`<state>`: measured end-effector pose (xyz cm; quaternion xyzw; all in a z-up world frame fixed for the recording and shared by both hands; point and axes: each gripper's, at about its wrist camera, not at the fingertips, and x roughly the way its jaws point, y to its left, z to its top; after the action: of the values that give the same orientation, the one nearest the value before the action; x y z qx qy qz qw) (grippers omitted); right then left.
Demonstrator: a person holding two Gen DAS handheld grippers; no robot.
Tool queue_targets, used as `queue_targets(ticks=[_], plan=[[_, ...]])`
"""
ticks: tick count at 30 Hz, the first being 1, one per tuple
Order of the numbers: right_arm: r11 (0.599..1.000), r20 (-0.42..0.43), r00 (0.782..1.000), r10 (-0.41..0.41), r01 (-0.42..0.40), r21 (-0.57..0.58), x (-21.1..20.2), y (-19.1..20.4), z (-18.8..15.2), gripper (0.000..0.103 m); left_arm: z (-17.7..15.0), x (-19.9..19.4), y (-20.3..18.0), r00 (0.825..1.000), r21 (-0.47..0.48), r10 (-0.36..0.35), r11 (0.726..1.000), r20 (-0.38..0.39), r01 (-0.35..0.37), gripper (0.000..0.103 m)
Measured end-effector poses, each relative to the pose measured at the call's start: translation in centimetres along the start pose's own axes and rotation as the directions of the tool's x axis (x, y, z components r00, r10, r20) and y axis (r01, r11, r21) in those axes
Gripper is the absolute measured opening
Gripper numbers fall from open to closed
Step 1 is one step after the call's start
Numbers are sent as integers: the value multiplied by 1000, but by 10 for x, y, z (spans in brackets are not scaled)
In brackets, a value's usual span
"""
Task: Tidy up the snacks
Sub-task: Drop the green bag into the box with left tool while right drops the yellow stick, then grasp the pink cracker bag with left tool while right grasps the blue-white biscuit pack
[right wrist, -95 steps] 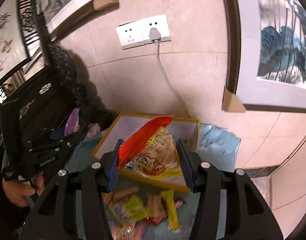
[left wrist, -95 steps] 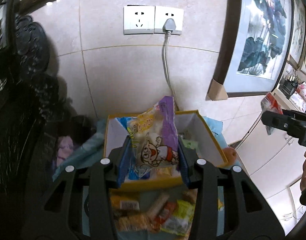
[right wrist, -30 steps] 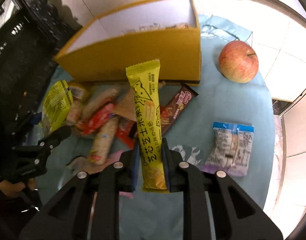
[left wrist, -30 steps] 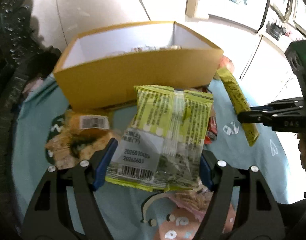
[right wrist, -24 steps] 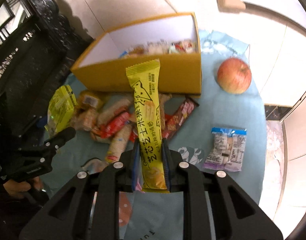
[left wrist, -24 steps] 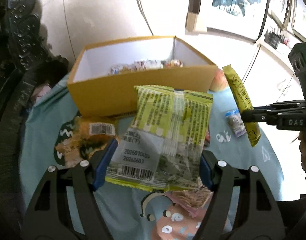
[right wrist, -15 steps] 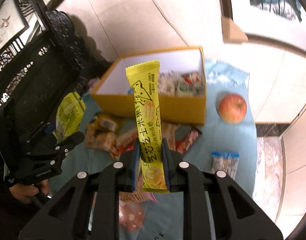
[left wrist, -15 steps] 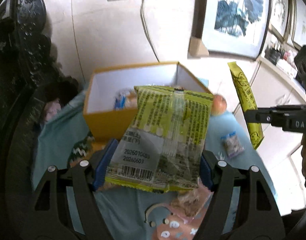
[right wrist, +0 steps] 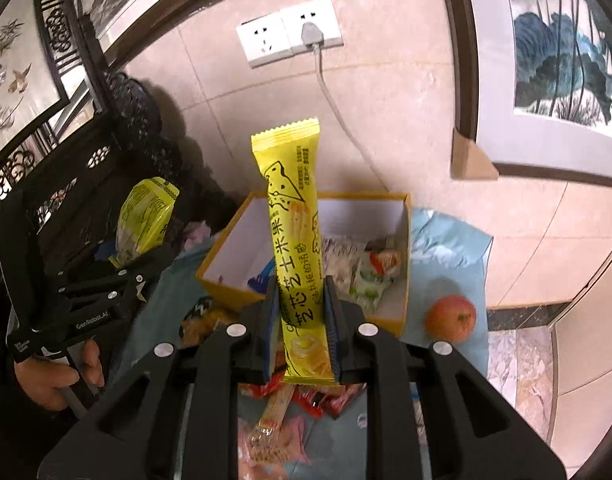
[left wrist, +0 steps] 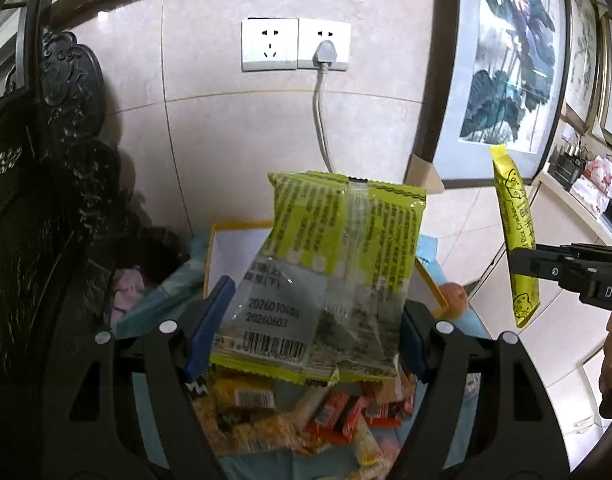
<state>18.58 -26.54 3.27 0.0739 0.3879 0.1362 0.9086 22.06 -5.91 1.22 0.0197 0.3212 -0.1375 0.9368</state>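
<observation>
My left gripper [left wrist: 306, 320] is shut on a green snack packet [left wrist: 329, 272] and holds it up in front of the yellow box [left wrist: 242, 256]. My right gripper [right wrist: 300, 316] is shut on a long yellow snack bar [right wrist: 296, 248], held upright above the front of the yellow box [right wrist: 230, 280], which holds several snacks [right wrist: 361, 264]. The right gripper with the bar [left wrist: 513, 240] shows at the right of the left wrist view. The left gripper with the green packet [right wrist: 146, 220] shows at the left of the right wrist view.
Loose snacks [left wrist: 306, 412] lie on the blue cloth [right wrist: 445, 240] in front of the box. An apple [right wrist: 449, 318] sits right of the box. A wall with sockets [left wrist: 296, 50] and a cable is behind. Dark carved furniture [left wrist: 46, 200] stands left.
Both grippers have risen from the pile with their snacks and tilted up toward the wall. The box now sits low in both views.
</observation>
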Motion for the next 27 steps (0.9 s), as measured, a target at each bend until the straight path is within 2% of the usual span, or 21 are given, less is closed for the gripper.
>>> queue_targets(ticks=[8,10,11,12,13,14,16,22,27], plan=[[999,11,999,-37,37,1,35,-15,45,21,39,45,5,1000,-12,22,1000,0,-22,75],[999,17,999,-42,42,2,47,-18,58,22,51,64,8,999,-20,43,999,-13,-43,80],[999,2,999,-34,34,5,59,-21,65,28,54,75,9,998,-22,50,998,-35,-51,84],[999,-25,999,-47,47,10,72,-24,70,54,56,95,11,994,-24,66,997,-89,-69,94],[995,-46,994,-101,102,7,83,-28,71,65,54,106,13,989,-29,89,995,-118,-93,96],[992,-55,991,-124,124,2,90,-31,70,65,51,117,16,983,-33,101,994,-152,-108,96],[993,-74,990,-117,119,14,99,-36,64,65,42,134,22,968,-49,100,992,-230,-114,96],[992,-114,986,-121,125,29,93,-52,22,65,3,111,21,978,-61,56,996,-201,-69,96],[984,-177,971,-162,174,49,77,-70,-39,65,-52,83,0,979,-48,-3,999,-204,-7,97]])
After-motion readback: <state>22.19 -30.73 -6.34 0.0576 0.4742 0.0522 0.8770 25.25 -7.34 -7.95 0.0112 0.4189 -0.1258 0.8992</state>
